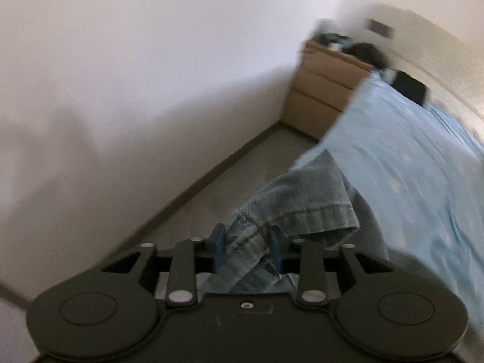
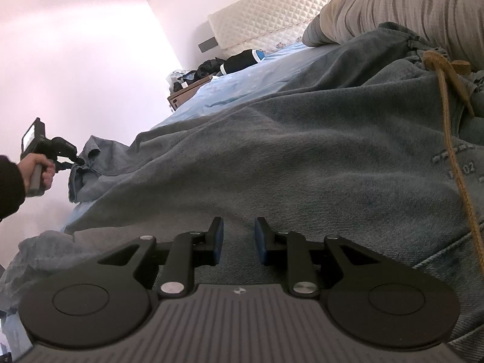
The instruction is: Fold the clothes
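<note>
A pair of blue jeans [image 2: 302, 157] lies spread across the bed, with a tan drawstring [image 2: 453, 139] at the waist on the right. My left gripper [image 1: 248, 248] is shut on a leg hem of the jeans [image 1: 302, 205] and holds it off the bed's edge; it also shows in the right wrist view [image 2: 77, 161], held by a hand. My right gripper [image 2: 239, 236] is open, its blue pads [image 2: 260, 243] low over the denim with nothing between them.
The bed has a light blue sheet [image 1: 408, 157] and a quilted white headboard [image 2: 272, 15]. A grey striped pillow [image 2: 408, 3] lies by the waist. A wooden dresser [image 1: 323, 87] stands in the corner, with dark items [image 2: 239, 60] near it. Grey floor [image 1: 217, 193] runs along the white wall.
</note>
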`<action>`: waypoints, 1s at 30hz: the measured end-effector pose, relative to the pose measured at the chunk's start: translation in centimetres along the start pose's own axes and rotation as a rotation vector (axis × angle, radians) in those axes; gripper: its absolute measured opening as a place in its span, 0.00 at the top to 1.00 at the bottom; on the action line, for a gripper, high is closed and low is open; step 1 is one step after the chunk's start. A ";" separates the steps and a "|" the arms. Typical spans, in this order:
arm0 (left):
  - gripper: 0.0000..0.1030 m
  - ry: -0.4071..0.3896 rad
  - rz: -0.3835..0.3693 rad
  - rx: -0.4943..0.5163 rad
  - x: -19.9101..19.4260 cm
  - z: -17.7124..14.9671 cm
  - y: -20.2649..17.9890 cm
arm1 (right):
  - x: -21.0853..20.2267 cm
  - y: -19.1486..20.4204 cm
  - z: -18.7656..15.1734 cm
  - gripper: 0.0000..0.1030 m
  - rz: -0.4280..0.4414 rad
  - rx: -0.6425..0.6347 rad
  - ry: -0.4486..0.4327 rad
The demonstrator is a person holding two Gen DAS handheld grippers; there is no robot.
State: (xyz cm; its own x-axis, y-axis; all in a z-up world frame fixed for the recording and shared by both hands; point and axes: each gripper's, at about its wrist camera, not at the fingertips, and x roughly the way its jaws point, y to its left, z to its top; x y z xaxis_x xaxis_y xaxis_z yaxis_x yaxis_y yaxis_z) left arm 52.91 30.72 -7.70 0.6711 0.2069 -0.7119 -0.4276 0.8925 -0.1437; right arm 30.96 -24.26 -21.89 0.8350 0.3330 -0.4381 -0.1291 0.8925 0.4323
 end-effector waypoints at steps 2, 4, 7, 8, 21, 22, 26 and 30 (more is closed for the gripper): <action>0.57 -0.034 -0.016 -0.098 -0.3 0.8 1.7 | 0.0 0.0 0.0 0.77 0.003 0.003 -0.002; 0.37 -0.126 -0.078 -0.222 -1.8 1.2 4.1 | 0.1 -0.1 0.0 0.77 0.007 0.009 -0.004; 0.15 -0.273 -0.192 -0.442 -4.6 -0.2 8.6 | 0.1 -0.4 0.0 0.77 0.018 0.024 -0.005; 0.15 -0.248 -0.192 -0.478 -4.7 -0.5 9.4 | 0.2 -0.5 0.1 0.77 0.022 0.030 -0.005; 0.21 0.138 -0.124 -0.882 -4.1 -9.7 16.4 | 0.3 -0.7 0.3 0.77 0.031 0.038 -0.006; 0.21 0.134 -0.123 -0.898 -4.2 -9.7 16.6 | 0.3 -0.7 0.3 0.77 0.031 0.038 -0.005; 0.21 0.143 -0.145 -0.913 -2.7 -8.9 16.0 | 0.3 -0.8 0.4 0.77 0.032 0.039 -0.004; 0.24 0.176 -0.158 -0.870 -0.5 -9.0 15.5 | 0.3 -0.9 0.4 0.77 0.035 0.043 -0.004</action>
State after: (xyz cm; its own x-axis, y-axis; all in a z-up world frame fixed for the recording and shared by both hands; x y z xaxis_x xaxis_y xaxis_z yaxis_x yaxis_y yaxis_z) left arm 40.51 40.80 -15.72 0.6894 -0.0205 -0.7241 -0.6931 0.2717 -0.6677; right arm 31.52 -25.05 -22.09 0.8324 0.3622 -0.4193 -0.1350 0.8665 0.4805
